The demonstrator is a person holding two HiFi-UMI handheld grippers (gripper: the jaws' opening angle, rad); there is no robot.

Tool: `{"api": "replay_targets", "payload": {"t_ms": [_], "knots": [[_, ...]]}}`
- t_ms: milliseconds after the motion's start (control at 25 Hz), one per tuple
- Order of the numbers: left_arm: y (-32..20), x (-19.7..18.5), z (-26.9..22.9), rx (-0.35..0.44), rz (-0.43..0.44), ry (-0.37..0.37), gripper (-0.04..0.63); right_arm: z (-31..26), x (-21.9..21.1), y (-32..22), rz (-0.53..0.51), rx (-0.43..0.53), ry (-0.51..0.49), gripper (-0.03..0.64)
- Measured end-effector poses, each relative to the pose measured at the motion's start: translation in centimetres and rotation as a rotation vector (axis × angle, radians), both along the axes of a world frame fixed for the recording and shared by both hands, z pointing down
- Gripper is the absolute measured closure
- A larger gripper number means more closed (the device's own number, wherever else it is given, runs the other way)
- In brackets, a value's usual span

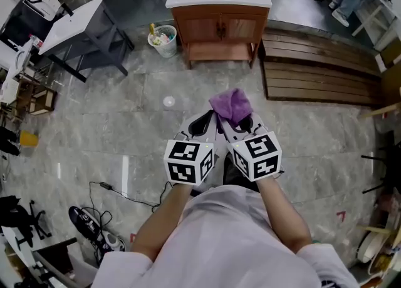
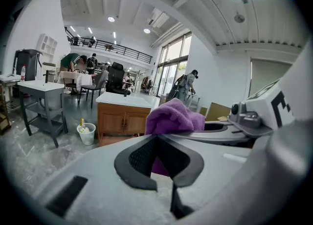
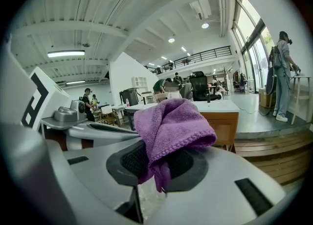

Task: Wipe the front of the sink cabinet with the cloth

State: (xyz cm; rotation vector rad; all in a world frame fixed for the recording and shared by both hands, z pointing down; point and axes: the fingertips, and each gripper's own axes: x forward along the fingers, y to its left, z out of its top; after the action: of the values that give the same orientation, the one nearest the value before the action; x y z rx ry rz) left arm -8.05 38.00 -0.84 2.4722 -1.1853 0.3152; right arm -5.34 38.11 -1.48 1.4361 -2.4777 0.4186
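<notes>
While right gripper (image 3: 159, 170) pinches cloth (image 3: 171, 126), folds hiding the nip, left gripper (image 2: 159, 158) jaws seemingly together.

cloth (image 1: 230, 104) in right gripper (image 1: 240, 124) | left gripper (image 1: 202, 124) alongside | sink cabinet (image 1: 219, 27) ahead

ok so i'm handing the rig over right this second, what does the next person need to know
Right gripper: shut on the cloth, which is bunched over its fingers.
Left gripper: shut, empty, held close beside the right one.
Cabinet: stands well ahead, probably out of reach from here.
Done: the cloth is in hand.
Left: walk up to the cabinet and wipe its front. No wiping has begun.
</notes>
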Motion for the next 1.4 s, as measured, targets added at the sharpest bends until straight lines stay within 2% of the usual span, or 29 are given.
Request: {"api": "replay_targets", "payload": {"t_ms": [440, 840, 1080, 1400], "knots": [[-14.9, 4.2, 0.8, -0.031, -0.040, -0.023, 0.589, 1.6, 4.8, -14.9, -0.035, -0.046, -0.017, 0.543], [-24.7, 7.8, 0.4, -0.024, -0.069, -0.100, 0.589, 1.6, 7.7, -24.8, -0.108, -0.044, -0.020, 0.543], [-28.8, 7.3, 0.2, -0.006, -0.123, -0.128, 0.589, 1.2, 7.3, -28.5, -0.179, -0.007, -0.017, 0.543], [-33.5, 4.1, 0.7, 0.017, -0.182, -0.110, 0.589, 2.0, 4.1, -33.1, -0.253, 0.018, 0.020, 0.543]]}}
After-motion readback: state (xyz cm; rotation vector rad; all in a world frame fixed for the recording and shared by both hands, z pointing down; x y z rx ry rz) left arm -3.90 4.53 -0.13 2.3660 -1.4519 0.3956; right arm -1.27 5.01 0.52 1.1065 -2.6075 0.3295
